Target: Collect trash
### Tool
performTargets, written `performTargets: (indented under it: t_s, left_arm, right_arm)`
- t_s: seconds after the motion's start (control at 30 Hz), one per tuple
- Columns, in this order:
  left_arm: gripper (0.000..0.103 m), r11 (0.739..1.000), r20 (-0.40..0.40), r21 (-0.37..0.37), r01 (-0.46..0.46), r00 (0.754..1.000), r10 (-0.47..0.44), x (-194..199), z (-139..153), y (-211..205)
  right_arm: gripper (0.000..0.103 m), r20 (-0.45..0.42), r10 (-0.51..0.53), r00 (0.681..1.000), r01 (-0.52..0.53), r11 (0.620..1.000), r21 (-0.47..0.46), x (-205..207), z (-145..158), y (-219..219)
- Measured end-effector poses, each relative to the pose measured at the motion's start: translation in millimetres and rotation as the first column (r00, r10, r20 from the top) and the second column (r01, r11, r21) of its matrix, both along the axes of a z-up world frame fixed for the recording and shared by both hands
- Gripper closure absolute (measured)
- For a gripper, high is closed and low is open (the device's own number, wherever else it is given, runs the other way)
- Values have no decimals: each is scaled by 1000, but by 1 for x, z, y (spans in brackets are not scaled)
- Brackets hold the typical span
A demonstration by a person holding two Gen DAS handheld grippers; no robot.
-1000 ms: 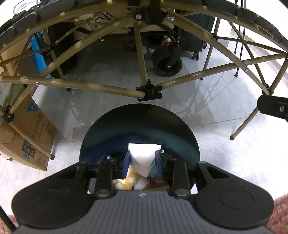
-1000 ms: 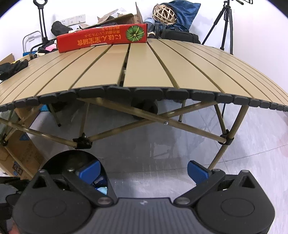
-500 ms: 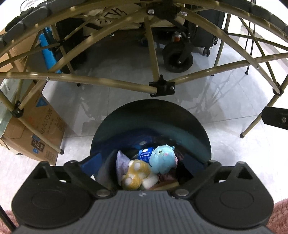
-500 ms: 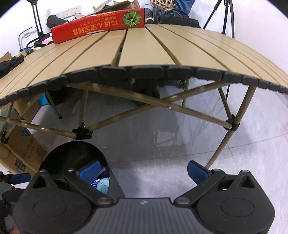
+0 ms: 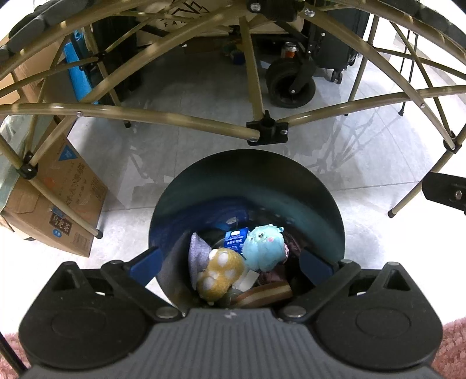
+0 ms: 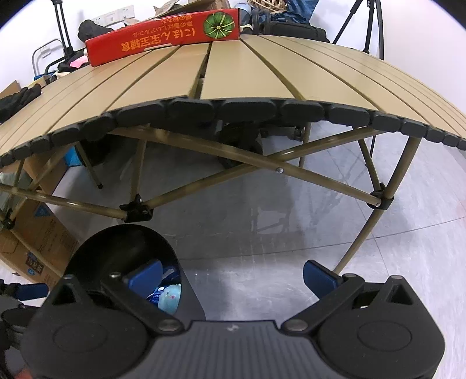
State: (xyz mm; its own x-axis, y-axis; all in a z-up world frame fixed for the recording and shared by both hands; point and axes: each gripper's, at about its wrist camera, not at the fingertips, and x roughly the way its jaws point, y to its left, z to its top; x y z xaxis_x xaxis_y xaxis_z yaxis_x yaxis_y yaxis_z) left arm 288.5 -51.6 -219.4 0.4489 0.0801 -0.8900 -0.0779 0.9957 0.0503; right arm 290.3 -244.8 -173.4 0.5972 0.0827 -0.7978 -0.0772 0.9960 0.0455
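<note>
A dark round trash bin (image 5: pixel 247 175) stands on the floor below my left gripper (image 5: pixel 230 262), which hangs open over its mouth with nothing between the blue fingers. Inside lie a yellow plush toy (image 5: pixel 221 271), a pale blue plush toy (image 5: pixel 263 247), a blue packet (image 5: pixel 236 237), grey cloth (image 5: pixel 198 250) and a white scrap of paper (image 5: pixel 249 278). The right wrist view shows the same bin (image 6: pixel 116 247) at lower left. My right gripper (image 6: pixel 233 277) is open and empty above the floor beside the bin. A red carton (image 6: pixel 163 38) lies on the slatted table (image 6: pixel 262 73).
The folding table's tan legs and cross struts (image 5: pixel 174 119) pass just behind the bin. A cardboard box (image 5: pixel 64 215) sits on the floor to the left. A wheeled cart (image 5: pixel 291 84) and dark cases stand beyond. Pink rug (image 5: pixel 454 344) shows at the lower corners. A tripod (image 6: pixel 372 26) stands behind the table.
My left gripper was shut on a white piece of paper over the bin; it opened wide and the paper dropped in among the toys. The right gripper stayed open, barely shifting.
</note>
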Motion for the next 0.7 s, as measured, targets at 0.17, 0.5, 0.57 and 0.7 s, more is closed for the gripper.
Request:
performTargets:
  t_s: [0.17, 0.5, 0.57, 0.7]
  left_arm:
    - [0, 1000, 10, 11, -16, 1000, 16, -4, 0, 6]
    - [0, 998, 150, 33, -44, 988, 39, -37, 31, 23]
    - [0, 998, 195, 52, -41, 980, 30, -46, 44, 25]
    - [0, 998, 282, 56, -37, 959, 19, -69, 73, 32]
  right_arm:
    - [0, 0, 6, 1000, -6, 1000, 9, -1, 1, 2]
    - [0, 42, 40, 998, -44, 995, 87, -14, 7, 8]
    - [0, 68, 43, 997, -51, 992, 113, -20, 12, 10]
    - [0, 128, 51, 991, -70, 987, 147, -39, 31, 14]
